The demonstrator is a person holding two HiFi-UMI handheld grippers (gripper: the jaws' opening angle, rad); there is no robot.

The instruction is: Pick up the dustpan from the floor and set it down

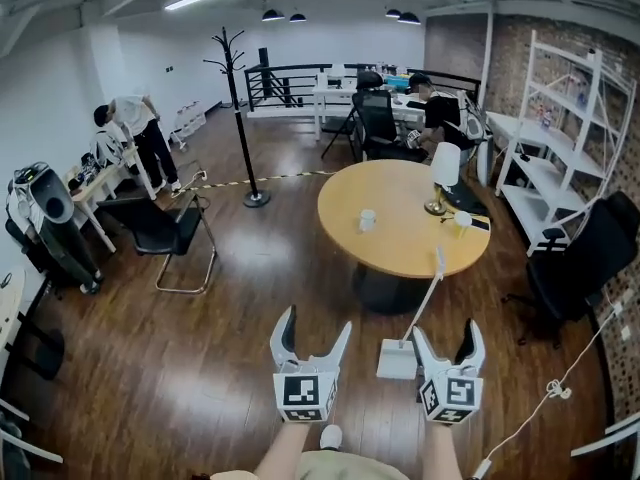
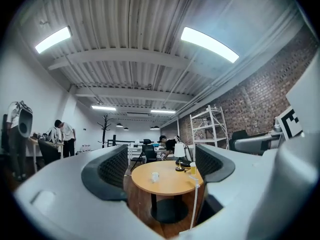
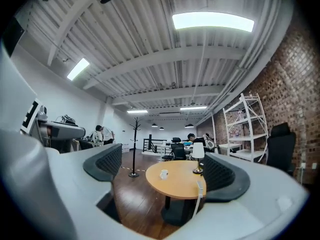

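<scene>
Wood floor (image 1: 200, 368) beside round table (image 1: 400, 223): left gripper (image 1: 315, 323) and right gripper (image 1: 447, 333) both spread, empty; I should square onto the dustpan (image 1: 397, 360) handle before clamping.

It was an office: beyond the round table (image 1: 395, 243) stood white desks (image 1: 338, 95), near it swivel chairs (image 1: 585, 260), shelving (image 1: 556, 128), a coat stand (image 1: 238, 118).

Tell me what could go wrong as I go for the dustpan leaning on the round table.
The dustpan stands with its long handle leaning on the round table; a nudge from the open right claw may topple it. Lifted carelessly, the handle could sweep the yellow cup near that edge. The white cable on the floor at the right might catch a foot.
</scene>
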